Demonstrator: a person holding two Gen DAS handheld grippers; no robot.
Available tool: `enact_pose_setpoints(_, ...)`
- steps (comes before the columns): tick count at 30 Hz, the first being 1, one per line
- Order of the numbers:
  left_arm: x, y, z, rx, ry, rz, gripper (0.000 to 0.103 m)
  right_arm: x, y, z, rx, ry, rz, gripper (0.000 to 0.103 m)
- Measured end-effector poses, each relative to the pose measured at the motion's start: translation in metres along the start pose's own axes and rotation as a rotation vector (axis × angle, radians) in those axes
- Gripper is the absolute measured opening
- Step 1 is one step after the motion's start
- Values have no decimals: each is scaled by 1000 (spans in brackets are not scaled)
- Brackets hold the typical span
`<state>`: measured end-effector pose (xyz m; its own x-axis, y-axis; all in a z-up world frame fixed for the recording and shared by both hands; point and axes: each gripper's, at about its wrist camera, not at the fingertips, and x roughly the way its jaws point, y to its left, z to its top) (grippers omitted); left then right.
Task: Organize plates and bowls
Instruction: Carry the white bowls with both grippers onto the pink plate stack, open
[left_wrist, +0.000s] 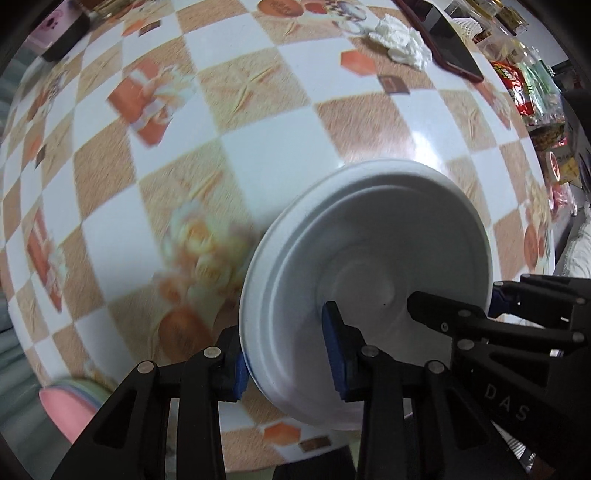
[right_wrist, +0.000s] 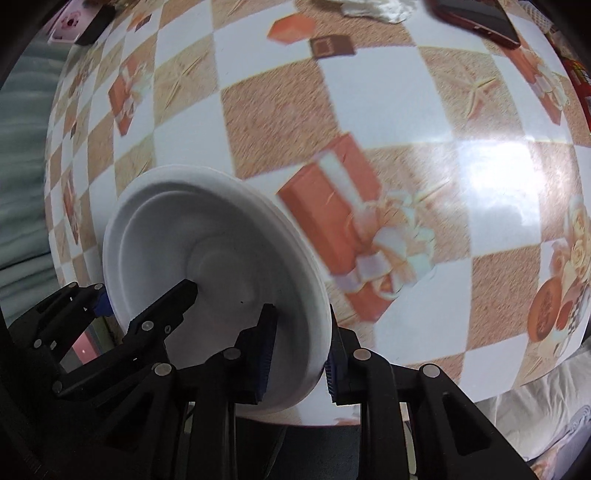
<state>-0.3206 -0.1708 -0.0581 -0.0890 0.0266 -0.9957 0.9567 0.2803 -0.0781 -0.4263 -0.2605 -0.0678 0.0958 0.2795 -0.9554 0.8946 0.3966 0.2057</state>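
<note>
A white bowl (left_wrist: 373, 236) is held between both grippers above the checked tablecloth; it looks like more than one bowl nested together. My left gripper (left_wrist: 288, 354) is shut on the bowl's left rim, one blue pad inside and one outside. My right gripper (left_wrist: 450, 306) reaches in from the right and grips the opposite rim. In the right wrist view the bowl (right_wrist: 192, 236) sits at lower left. My right gripper (right_wrist: 299, 354) is shut on its right rim, and my left gripper (right_wrist: 144, 299) holds the far rim.
A pink plate stack (left_wrist: 70, 410) lies at the table's near left edge. A crumpled white tissue (left_wrist: 402, 40) and a dark red phone (left_wrist: 454, 51) lie at the back. Snack packets (left_wrist: 532, 92) crowd the right side. A pink box (right_wrist: 74, 22) is at back left.
</note>
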Motion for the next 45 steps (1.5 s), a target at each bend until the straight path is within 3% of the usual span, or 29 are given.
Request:
enact_pose_setpoints(7, -13, 28, -49, -50, -31, 7, 38, -3, 44, -5, -108, -6, -24, 25)
enact_pose_setpoints(19, -64, 80, -81, -171, -143, 28, 39, -21, 109, -19, -272, -65, -49, 25)
enact_pose_setpoints(24, -84, 84, -95, -224, -179, 41, 39, -24, 139, -26, -340, -83, -63, 25)
enact_pose_setpoints(32, -98, 108, -100, -344, -223, 54, 38, -23, 195, -33, -484, -95, -88, 25)
enact_pose_setpoints(45, -103, 168, -163, -585, -235, 77, 38, 4, 276, -61, -716, -35, -115, 26)
